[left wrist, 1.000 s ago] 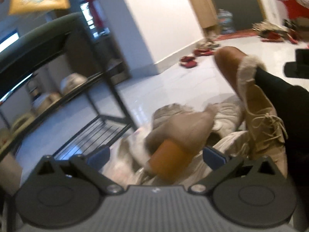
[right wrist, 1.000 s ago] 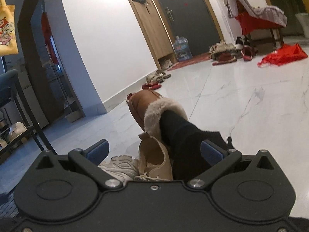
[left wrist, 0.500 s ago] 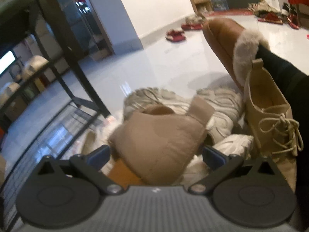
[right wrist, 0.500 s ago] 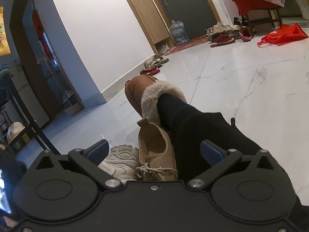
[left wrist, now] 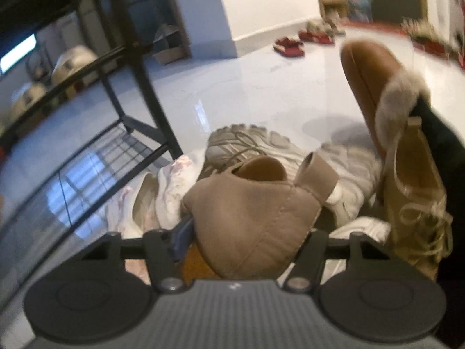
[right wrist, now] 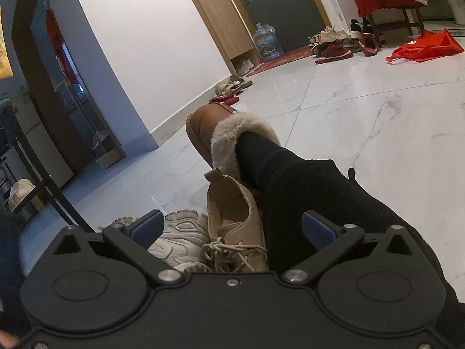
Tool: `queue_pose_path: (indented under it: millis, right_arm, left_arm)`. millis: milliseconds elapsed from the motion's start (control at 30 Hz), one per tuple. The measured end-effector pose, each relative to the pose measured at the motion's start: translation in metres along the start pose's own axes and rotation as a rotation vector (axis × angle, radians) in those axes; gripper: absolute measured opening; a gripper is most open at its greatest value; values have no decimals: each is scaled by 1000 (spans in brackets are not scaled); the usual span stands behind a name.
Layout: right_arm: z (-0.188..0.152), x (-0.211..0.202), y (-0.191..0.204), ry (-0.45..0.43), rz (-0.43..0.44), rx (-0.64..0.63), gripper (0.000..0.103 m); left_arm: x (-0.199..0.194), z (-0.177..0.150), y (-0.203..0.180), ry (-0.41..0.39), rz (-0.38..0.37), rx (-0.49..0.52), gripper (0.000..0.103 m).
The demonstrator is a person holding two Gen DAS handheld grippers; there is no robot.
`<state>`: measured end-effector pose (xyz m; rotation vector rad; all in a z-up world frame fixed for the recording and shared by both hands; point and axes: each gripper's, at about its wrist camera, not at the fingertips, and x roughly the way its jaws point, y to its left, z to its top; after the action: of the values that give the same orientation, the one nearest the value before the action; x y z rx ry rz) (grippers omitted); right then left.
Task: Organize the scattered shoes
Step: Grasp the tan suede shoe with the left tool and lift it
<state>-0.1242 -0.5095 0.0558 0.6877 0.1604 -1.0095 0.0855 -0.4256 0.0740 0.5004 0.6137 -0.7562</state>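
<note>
The left tongs (left wrist: 244,232) are closing narrowly on 1 taupe suede heeled ankle shoe (left wrist: 250,215), gripping it at the heel end; the left blue pad is pressing against the suede, while the right pad is hidden behind the shoe. The shoe is hanging tilted, its block heel pointing up and to the right, directly above the floor pile. The right tongs (right wrist: 232,229) are standing wide apart and are holding nothing; they are hovering above the same pile.

Beneath the held shoe, 2 or more pale grey chunky-soled sneakers (left wrist: 250,145) are lying jumbled on the glossy white marble floor (left wrist: 261,96), some turned sole-up. Just beside them to the right, 1 beige lace-up flat shoe (right wrist: 232,221) is leaning against the person's black-clad leg (right wrist: 319,192), which is wearing a tan fur-trimmed slipper (right wrist: 209,128).

To the left of the pile, the black metal shoe rack (left wrist: 130,87) is standing near; its lowest wire shelf (left wrist: 96,171) is showing no shoes on the visible part, while pale rounded objects, too blurred to identify, are sitting on an upper tier.

Judgement: the task is appearing to be at an early stage. 1 shoe is in hand and not yet placed; the sneakers and the lace-up shoe are remaining unsorted. Further away, red slippers (right wrist: 223,99) and a larger heap of footwear by the dark door (right wrist: 337,43) are also lying scattered.
</note>
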Motion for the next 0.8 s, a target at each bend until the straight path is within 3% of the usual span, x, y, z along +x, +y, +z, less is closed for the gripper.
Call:
queue_pose_path:
  millis: [100, 267, 433, 633, 800]
  right_arm:
    - [-2, 2, 2, 2, -5, -13, 103]
    - [-5, 1, 6, -8, -11, -44, 103]
    - [-10, 0, 14, -14, -13, -96, 103]
    - [-19, -6, 29, -26, -4, -200, 103]
    - [-29, -12, 42, -32, 2, -285, 103]
  left_arm:
    - [-19, -5, 14, -43, -5, 3, 56]
    - [-68, -24, 45, -101, -22, -86, 56]
    - [-133, -68, 88, -160, 46, -269, 56]
    - [-193, -159, 139, -152, 266, -502, 55]
    - [-215, -237, 169, -83, 429, -647, 56]
